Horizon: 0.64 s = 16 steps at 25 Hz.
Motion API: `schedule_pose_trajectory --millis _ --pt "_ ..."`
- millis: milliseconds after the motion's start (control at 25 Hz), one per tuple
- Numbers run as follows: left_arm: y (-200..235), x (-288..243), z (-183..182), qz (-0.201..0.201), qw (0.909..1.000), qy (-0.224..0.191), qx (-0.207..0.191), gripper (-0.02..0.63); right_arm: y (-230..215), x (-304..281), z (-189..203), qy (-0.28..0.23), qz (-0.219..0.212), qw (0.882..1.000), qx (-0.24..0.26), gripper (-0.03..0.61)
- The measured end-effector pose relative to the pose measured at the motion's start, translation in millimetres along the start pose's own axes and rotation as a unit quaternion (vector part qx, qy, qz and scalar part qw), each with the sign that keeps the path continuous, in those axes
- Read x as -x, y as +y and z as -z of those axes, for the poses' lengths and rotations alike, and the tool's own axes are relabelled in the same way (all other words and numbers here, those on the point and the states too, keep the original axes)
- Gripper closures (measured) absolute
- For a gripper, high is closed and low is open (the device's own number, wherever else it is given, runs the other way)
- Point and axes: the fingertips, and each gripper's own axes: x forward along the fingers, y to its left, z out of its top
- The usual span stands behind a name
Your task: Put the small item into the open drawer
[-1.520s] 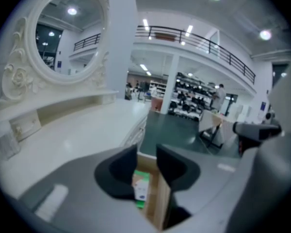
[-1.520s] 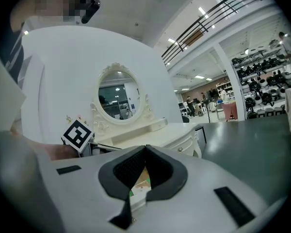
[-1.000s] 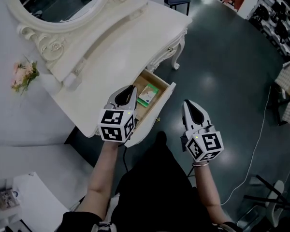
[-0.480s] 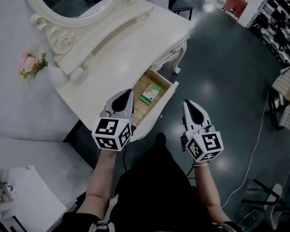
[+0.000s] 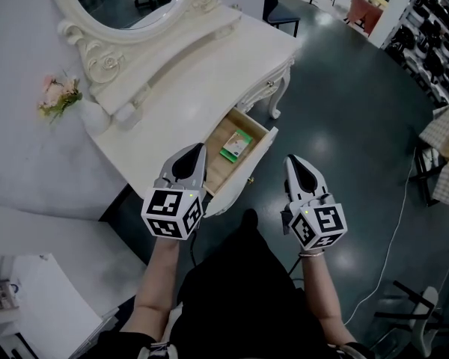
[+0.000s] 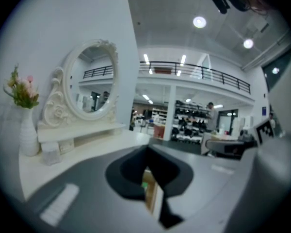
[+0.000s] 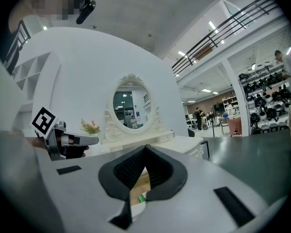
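Both pairs of jaws are pressed together with nothing between them. The left gripper (image 5: 194,151) hangs over the front edge of the dressing table (image 5: 198,69), its tip just at the near end of the open drawer (image 5: 265,142). The right gripper (image 5: 292,163) is out over the dark floor, beside the drawer's front panel and clear of it. Looking along either gripper, a sliver of the drawer's wood and a speck of green shows past the closed tips.

That green is the small item (image 5: 236,145), a flat green and white packet or thin box. It lies on the drawer's wooden floor in the far half, with bare wood on all sides and touching no wall that I can see. So it looks to be in the drawer already, and neither gripper is on it.

It seems light and fairly stiff, probably card, and not fragile. A smooth printed face could slip under the pads. As it lies flat, the jaws would have to open and come down across its narrow width, pinching the two long edges. The drawer walls leave room for that.

At the back edge of the table stand an oval mirror (image 5: 127,2) and pink flowers (image 5: 60,96).
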Motion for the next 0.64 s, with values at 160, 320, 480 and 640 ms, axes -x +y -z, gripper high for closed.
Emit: schedule_pose_trajectory --millis 160,320,480,640 --pt "-1 6 -4 0.001 1.0 -0.008 0.002 0.607 2 4 -3 -0.005 -0.001 1.0 -0.002 0.574" --pt "-2 10 -6 0.005 0.9999 -0.014 0.007 0.607 4 7 0 0.0 -0.002 1.0 0.001 0.575" --pt "-2 16 -7 0.003 0.9998 -0.016 0.008 0.607 9 11 0 -0.001 -0.004 1.0 0.002 0.574" --pt "1 20 -9 0.001 0.9998 -0.019 0.008 0.607 14 10 -2 -0.005 -0.009 1.0 0.005 0.575"
